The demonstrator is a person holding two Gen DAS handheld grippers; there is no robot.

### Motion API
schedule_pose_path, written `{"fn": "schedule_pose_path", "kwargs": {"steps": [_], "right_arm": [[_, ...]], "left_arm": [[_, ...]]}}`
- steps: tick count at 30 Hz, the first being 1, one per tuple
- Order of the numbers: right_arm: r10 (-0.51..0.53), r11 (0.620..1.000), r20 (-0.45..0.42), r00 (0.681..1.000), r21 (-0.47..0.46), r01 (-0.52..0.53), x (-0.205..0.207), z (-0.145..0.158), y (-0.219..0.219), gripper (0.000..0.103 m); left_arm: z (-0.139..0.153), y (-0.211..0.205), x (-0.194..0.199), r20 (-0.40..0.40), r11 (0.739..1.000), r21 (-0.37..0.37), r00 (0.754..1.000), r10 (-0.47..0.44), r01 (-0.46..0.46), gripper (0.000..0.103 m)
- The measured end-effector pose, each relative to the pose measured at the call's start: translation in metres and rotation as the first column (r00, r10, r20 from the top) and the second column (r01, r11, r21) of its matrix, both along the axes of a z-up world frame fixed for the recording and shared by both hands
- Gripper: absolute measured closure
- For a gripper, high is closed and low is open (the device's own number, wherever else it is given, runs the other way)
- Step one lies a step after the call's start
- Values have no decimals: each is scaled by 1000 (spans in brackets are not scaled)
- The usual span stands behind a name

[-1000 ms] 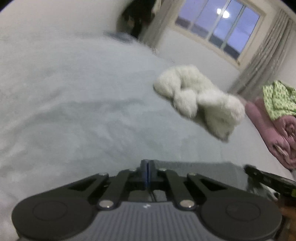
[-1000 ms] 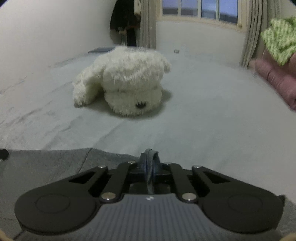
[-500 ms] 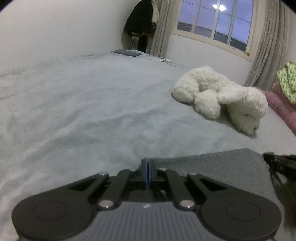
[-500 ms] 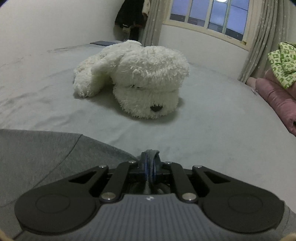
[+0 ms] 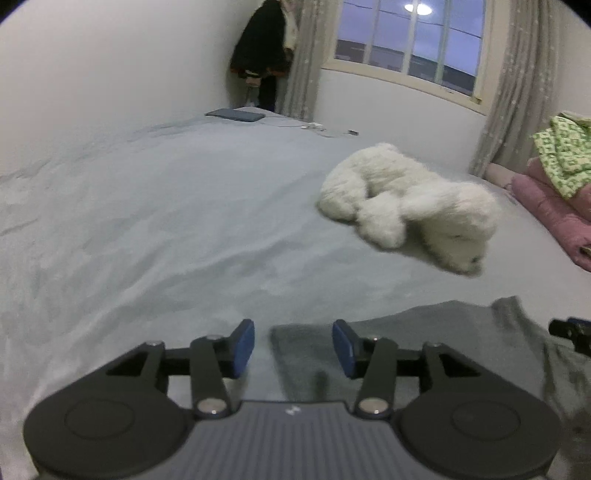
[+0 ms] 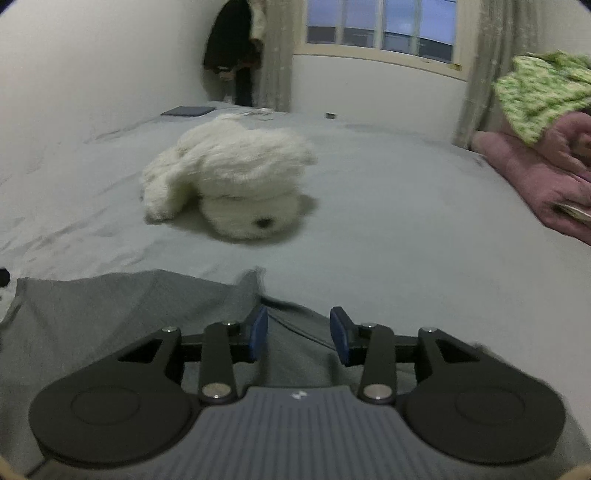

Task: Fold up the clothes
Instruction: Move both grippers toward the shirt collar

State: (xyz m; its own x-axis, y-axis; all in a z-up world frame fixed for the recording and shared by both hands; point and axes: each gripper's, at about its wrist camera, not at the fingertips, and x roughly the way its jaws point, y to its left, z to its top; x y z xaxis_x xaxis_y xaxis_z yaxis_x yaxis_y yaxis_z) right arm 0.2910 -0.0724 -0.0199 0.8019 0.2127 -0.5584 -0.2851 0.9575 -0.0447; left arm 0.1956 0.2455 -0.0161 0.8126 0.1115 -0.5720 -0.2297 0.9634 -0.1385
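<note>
Nose of plush dog shows only from right wrist.

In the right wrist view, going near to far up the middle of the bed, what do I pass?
right gripper → grey garment → white plush dog → dark flat item by the far wall → window.
</note>
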Motion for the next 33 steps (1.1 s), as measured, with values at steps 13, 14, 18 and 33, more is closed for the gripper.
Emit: {"fn": "schedule_pose_path", "kwargs": {"steps": [13,14,18,33], "right_arm": [[-202,977,-16,979,70,202,-82,31,-170,61],[-215,973,-21,976,82,216,-87,31,-182,61],[-249,958,-53,967,134,254,-113,28,-226,61],[-301,784,-269,915,477,398,-173,-21,-317,61]], "left_arm": [[44,-113,11,-56,963,-49,962,-266,264,44],[44,-124,13,-64,957,-53,956,-288,284,44],[41,-170,27,-94,927,-85,924,-371,364,44],[-4,-304,95,-139,847,-170,839,-527,504,51]]}}
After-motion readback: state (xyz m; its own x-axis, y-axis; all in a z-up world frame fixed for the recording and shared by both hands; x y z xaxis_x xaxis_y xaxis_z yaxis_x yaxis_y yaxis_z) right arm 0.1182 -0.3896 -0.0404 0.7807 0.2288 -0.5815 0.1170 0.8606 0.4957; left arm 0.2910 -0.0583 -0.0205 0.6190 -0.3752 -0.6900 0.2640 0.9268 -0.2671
